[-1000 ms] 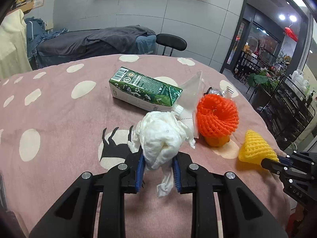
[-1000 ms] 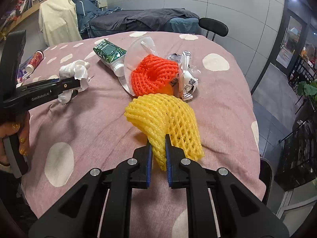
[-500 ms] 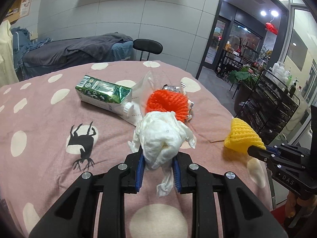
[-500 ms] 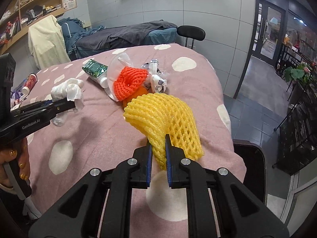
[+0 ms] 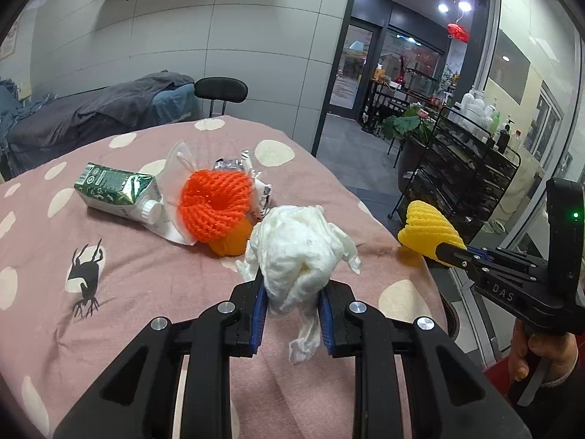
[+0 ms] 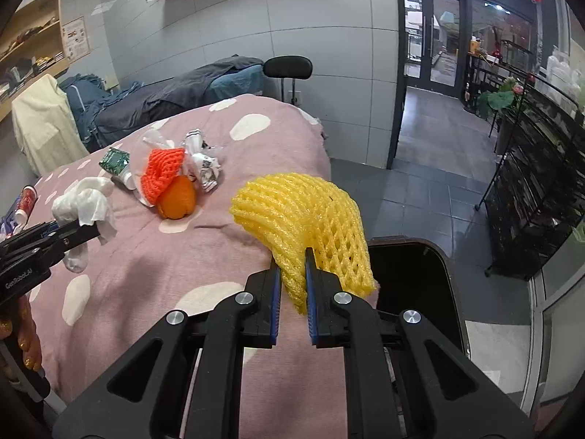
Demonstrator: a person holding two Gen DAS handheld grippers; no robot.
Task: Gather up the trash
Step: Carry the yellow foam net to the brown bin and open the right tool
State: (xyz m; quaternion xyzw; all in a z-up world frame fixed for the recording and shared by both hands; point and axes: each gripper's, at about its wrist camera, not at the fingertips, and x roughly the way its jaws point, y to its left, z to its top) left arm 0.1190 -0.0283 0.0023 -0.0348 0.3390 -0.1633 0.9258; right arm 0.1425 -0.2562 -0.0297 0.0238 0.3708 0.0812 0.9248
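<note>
While the left tool (image 5: 292, 307) pinches a crumpled white tissue (image 5: 299, 252) between its blue pads, the right tool (image 6: 292, 289) is clamped nearly closed on a yellow foam fruit net (image 6: 303, 219). The tissue bulges above the left tool's fingers, with a loose tail hanging below them, and it is held clear above the desk (image 5: 139, 285), which is covered in a pink cloth with pale dots. In the right wrist view the yellow net sits over the desk's edge, with a dark bin (image 6: 409, 274) open just beyond and below it on the tiled floor. In the left wrist view the same net (image 5: 427, 230) shows past the desk's right edge, gripped by the right tool (image 5: 449, 248), and a hand (image 5: 541, 351) holds that tool's handle at the lower right.

The rest of the trash lies further back on the desk. A green carton (image 5: 117, 194) lies on its side with its white cap toward an orange-red foam net (image 5: 215, 205). That net sits on top of an orange fruit (image 6: 177, 197). Clear plastic wrap (image 5: 179, 161) and a crumpled printed wrapper (image 6: 203, 164) lie against the net. Behind the desk stand a black chair (image 5: 221, 89) and a bed (image 5: 109, 106) with dark bedding.
</note>
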